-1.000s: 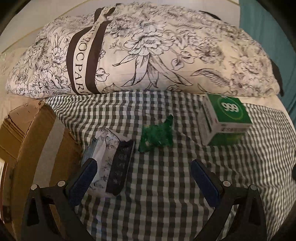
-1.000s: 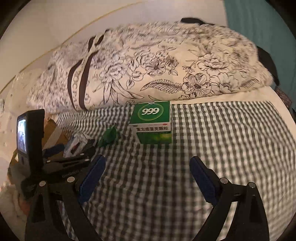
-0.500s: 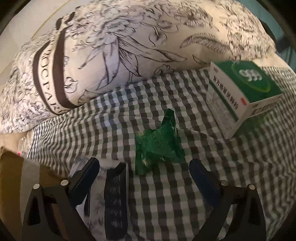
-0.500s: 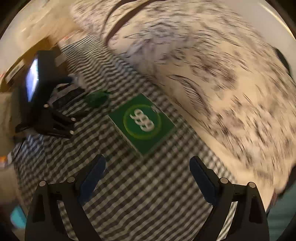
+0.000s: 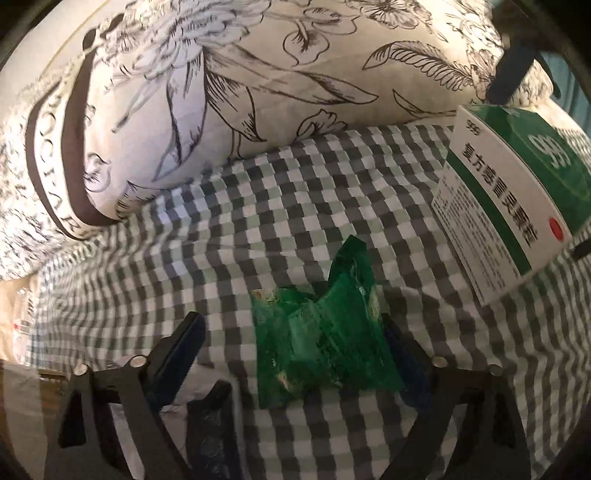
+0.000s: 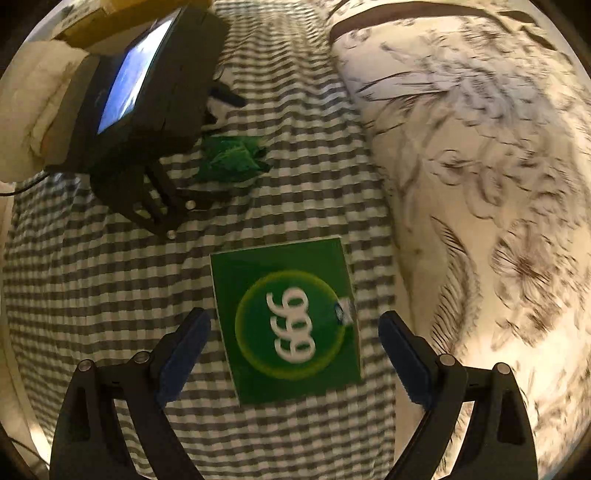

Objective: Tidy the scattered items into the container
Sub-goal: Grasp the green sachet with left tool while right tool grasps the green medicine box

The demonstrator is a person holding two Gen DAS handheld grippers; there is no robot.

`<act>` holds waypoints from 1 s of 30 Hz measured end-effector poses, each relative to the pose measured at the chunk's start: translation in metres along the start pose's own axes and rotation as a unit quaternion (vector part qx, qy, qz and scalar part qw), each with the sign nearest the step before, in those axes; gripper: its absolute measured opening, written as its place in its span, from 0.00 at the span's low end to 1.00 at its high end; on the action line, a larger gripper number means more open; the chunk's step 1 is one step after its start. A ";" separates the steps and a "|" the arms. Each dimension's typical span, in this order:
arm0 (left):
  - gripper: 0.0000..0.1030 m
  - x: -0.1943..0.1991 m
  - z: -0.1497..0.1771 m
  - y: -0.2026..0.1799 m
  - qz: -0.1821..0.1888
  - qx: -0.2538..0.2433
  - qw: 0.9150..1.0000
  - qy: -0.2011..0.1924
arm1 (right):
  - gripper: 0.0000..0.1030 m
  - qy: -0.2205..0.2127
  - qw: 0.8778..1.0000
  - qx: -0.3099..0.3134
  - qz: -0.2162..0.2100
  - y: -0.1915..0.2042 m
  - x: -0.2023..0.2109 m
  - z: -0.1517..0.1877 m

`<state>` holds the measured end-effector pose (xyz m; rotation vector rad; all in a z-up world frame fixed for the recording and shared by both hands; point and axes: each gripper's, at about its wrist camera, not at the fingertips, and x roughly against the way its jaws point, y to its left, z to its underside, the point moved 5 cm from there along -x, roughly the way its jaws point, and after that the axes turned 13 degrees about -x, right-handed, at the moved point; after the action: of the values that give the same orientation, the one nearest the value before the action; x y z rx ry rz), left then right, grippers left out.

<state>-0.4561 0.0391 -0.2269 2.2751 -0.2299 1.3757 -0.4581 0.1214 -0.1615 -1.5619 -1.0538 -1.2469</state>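
Note:
A crumpled green wrapper (image 5: pixel 325 336) lies on the checked cloth (image 5: pixel 258 221), between the open fingers of my left gripper (image 5: pixel 295 354). A white and black packet (image 5: pixel 207 424) lies under the left finger. A green "999" medicine box (image 6: pixel 288 317) lies flat between the open fingers of my right gripper (image 6: pixel 293 350), seen from above. The box also shows at the right of the left wrist view (image 5: pixel 517 199). The wrapper (image 6: pixel 232 158) and the left gripper's body (image 6: pixel 147 122) show in the right wrist view. A cardboard box (image 6: pixel 110 22) sits at the upper left.
A large floral pillow (image 5: pixel 221 81) lies along the far side of the cloth, and fills the right side of the right wrist view (image 6: pixel 480 166). The cardboard box's edge (image 5: pixel 22 406) is at the lower left of the left wrist view.
My left gripper has moved forward until the green wrapper sits between its fingers. My right gripper has swung over the 999 box and now looks down on it, fingers either side.

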 end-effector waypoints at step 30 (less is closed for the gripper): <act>0.33 0.141 0.033 -0.034 0.081 0.046 0.995 -0.047 | 0.78 -0.165 0.791 -0.588 -0.020 0.112 0.083 0.135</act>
<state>-0.3486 0.0670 -0.1271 2.4468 -0.3990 1.3851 -0.3038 0.2279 -0.1114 -2.7720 -0.4158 -1.8545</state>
